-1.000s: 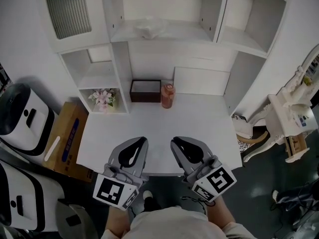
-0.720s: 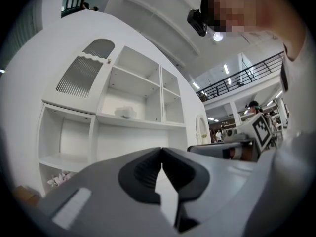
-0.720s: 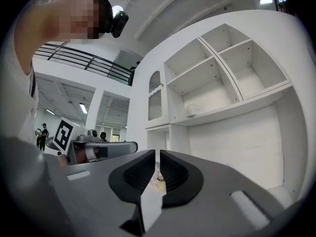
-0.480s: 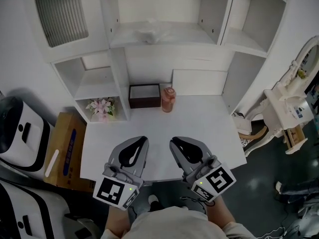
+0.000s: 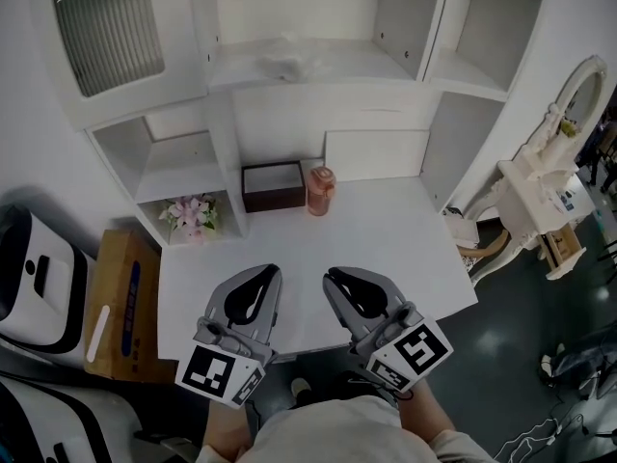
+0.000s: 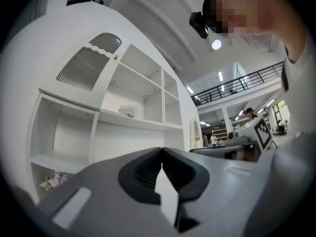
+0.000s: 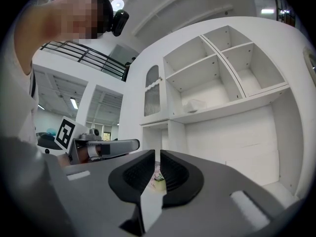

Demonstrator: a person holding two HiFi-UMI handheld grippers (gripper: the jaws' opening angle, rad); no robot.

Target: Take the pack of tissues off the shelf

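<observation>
The pack of tissues (image 5: 284, 56) lies on the upper middle shelf (image 5: 337, 66), untouched. Over the last second only the outlook has drifted; both grippers stay low at the bench's (image 5: 395, 249) near edge, so I'd say the reach hasn't begun. The left gripper (image 5: 262, 272) is closed and empty, while the right gripper (image 5: 336, 276) shows a thin slit, also empty. The brown box (image 5: 273, 186) and pink jar (image 5: 320, 190) sit below the shelf, clear of the way up.
</observation>
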